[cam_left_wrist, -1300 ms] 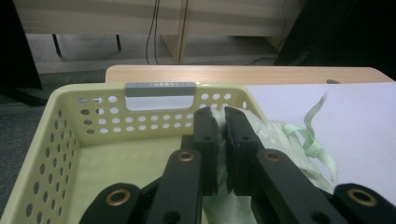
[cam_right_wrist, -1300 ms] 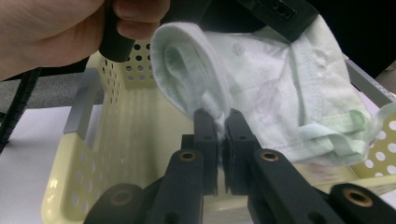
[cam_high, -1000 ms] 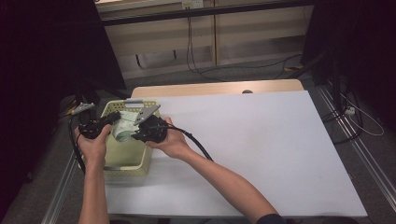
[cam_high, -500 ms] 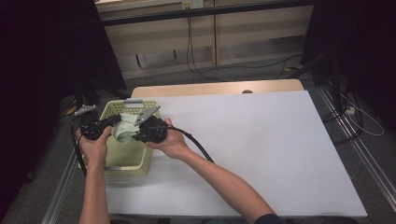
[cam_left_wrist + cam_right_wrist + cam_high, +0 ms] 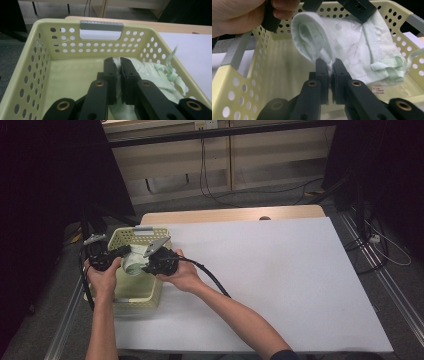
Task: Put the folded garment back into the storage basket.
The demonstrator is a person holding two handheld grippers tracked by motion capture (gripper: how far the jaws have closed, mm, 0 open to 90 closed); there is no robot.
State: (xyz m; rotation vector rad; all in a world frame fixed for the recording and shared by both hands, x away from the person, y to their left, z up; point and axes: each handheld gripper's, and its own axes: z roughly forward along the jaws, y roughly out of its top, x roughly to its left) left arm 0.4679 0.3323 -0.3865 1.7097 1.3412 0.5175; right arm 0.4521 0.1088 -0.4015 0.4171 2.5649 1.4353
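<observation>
Green cloth [image 5: 352, 42] pinched between 2 hand-held grippers

1. Looks like a lab or test room, though the edges are pretty dark.
2. White-covered worktop [image 5: 270, 270] on a rail frame.
3. Loose cables [image 5: 210, 175] along the floor, plain wooden panelling [image 5: 200, 155] behind.

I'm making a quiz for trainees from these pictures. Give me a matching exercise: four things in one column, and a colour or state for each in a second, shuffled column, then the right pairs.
Things:
1. basket
2. cloth
3. basket handle
4. left claw

Colour or state:
A. grey
B. shut on the cloth
C. pale yellow, with round holes
D. pale green, held over the basket

Pairs: 1-C, 2-D, 3-A, 4-B
</observation>
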